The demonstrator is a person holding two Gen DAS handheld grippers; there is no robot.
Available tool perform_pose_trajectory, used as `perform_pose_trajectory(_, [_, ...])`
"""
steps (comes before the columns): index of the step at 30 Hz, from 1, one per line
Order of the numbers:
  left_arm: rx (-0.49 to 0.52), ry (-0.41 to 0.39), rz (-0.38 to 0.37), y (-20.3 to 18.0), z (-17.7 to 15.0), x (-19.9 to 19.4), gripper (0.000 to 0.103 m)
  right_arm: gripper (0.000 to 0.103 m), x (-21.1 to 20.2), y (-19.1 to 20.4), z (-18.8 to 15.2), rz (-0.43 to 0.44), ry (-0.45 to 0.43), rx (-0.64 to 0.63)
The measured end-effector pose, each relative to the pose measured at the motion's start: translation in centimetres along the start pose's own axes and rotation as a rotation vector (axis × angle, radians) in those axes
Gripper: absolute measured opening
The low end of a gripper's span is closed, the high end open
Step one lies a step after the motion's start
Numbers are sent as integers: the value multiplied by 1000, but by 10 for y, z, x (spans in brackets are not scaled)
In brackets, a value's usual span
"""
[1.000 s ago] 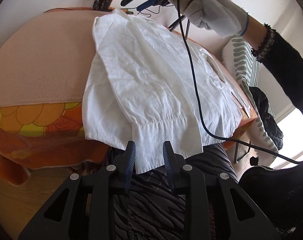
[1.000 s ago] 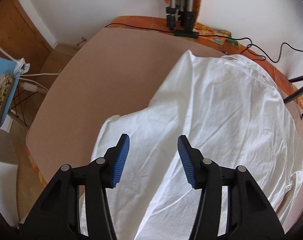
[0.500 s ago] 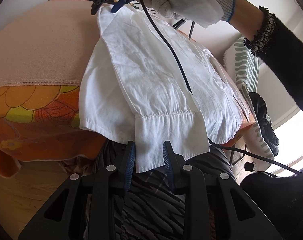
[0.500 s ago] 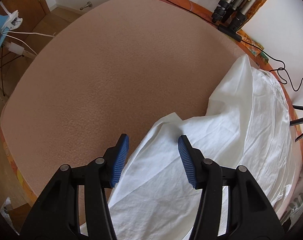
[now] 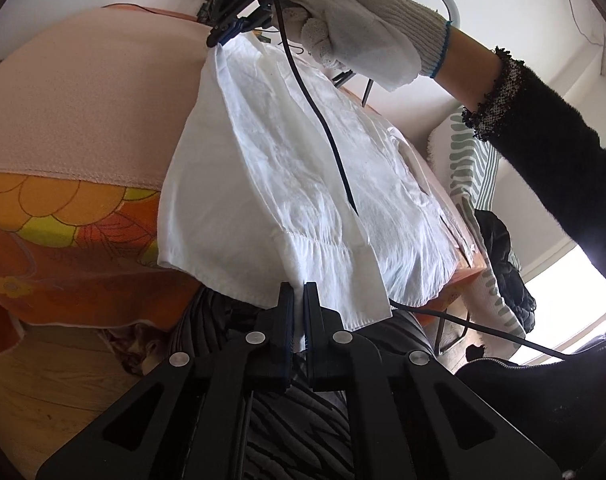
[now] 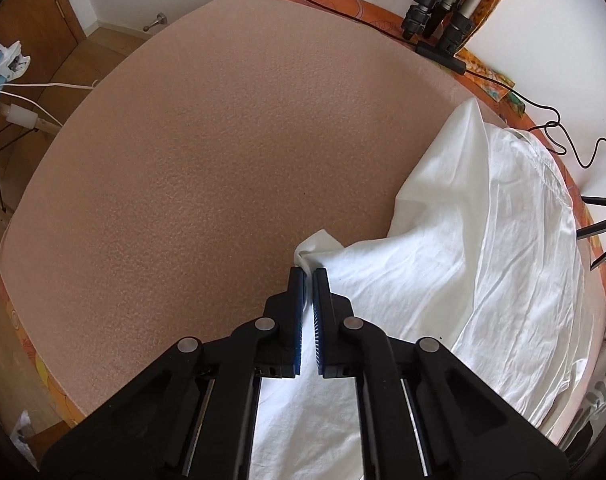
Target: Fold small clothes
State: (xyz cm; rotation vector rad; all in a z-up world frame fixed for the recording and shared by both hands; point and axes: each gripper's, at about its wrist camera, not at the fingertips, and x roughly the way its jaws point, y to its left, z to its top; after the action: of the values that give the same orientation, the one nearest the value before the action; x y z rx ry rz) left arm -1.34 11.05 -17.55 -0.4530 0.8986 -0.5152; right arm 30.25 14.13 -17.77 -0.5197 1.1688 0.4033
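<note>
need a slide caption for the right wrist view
Right gripper pinches a corner of the white shirt on the tan pad, ready to fold.

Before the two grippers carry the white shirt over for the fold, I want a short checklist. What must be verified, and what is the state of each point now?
1. Left gripper shut on the cuff end of the white cotton shirt: ok.
2. Right gripper shut on the far corner of the shirt: ok.
3. Free space on the beige textured table mat beside the shirt: ok.
4. Black cable from the right gripper lies across the shirt: not ok, it may drag the cloth.
5. Only one layer of cloth in each grip: cannot tell.
6. Shirt hem hangs over the table edge by the orange flowered tablecloth: not ok, lift before pulling.
</note>
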Motion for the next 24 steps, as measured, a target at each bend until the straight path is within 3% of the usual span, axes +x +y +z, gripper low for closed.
perform_pose_trajectory(5, [38,-23,65,3,12,-12,2,4,-13,-12,12,-8,-40,39])
perform_pose_trajectory(13, [-4,-45,160,30,18,-11,2,3,-4,-30,25,14,-72,113])
perform_pose_trajectory(19, [-47,-43,157,35,20,-14,3,5,-5,-48,19,76,-69,142])
perform_pose_trajectory(20, [-46,-44,177,36,21,-14,3,16,-11,-51,15,79,-71,137])
perform_pose_trajectory(21, [-48,-46,181,36,22,-14,4,36,-19,-55,9,71,-84,131])
perform_pose_trajectory(23, [-50,-52,177,36,24,-16,5,57,-40,-63,-8,63,-130,118])
perform_pose_trajectory(24, [-47,-57,181,35,26,-17,7,57,-50,-67,-18,71,-144,109])
